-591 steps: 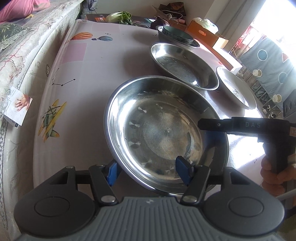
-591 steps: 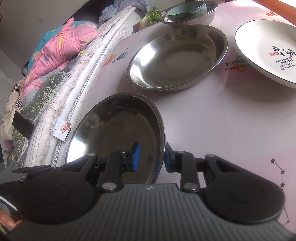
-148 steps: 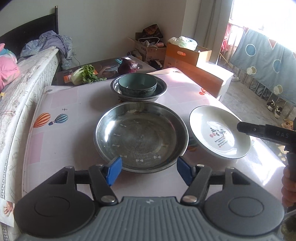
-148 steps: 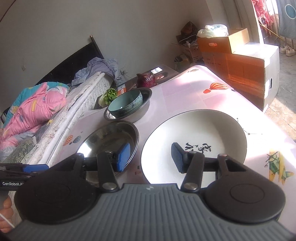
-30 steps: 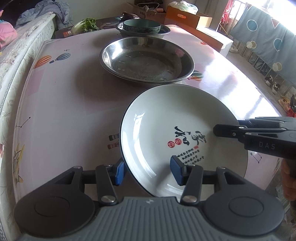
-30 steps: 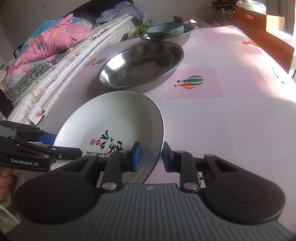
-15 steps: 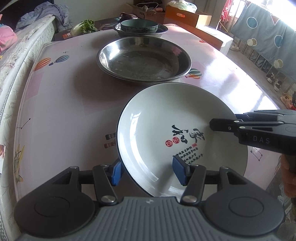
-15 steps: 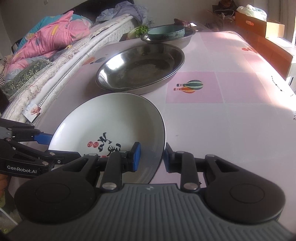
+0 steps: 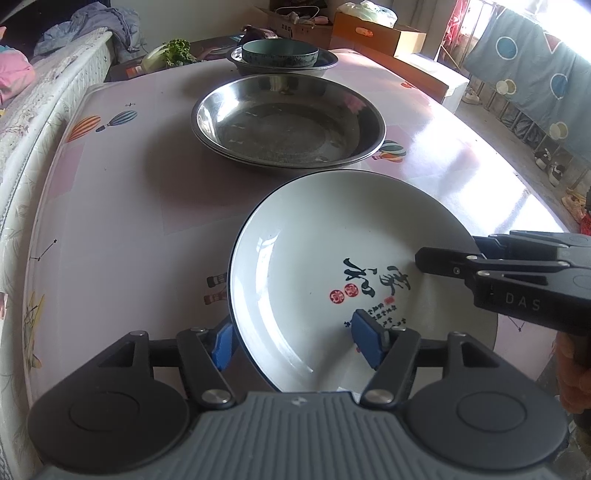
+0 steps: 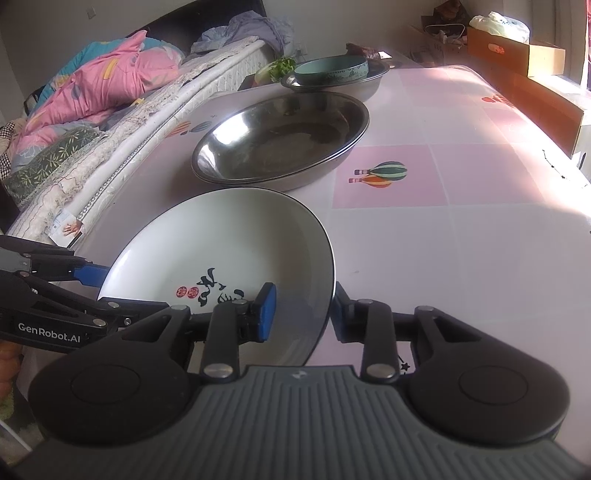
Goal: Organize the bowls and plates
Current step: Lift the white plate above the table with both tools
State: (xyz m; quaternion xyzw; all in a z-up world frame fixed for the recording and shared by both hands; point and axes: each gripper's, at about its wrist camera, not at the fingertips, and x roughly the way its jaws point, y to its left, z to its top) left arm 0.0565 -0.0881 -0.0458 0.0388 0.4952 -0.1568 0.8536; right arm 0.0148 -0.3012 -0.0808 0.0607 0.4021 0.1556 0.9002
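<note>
A white plate [image 9: 332, 258] with black calligraphy and red seals is held above the table, near its front edge. My left gripper [image 9: 295, 341] straddles its near-left rim, jaws wide and not pinching. My right gripper [image 10: 301, 308] is shut on the plate's right rim [image 10: 325, 258]. Beyond the plate, two steel pans [image 9: 288, 122] sit nested. Farther back, a teal bowl [image 9: 279, 51] rests inside a steel bowl [image 9: 325, 62].
The table [image 9: 110, 192] has a pink patterned cover. A bed with quilts [image 10: 92, 85] runs along its left side. Greens [image 9: 173, 51] and cardboard boxes [image 9: 376, 33] lie beyond the far end. The floor drops off on the right.
The plate has risen slightly and drifted with both grippers. The left gripper's jaws have opened wider around the rim. The pans and bowls have not moved.
</note>
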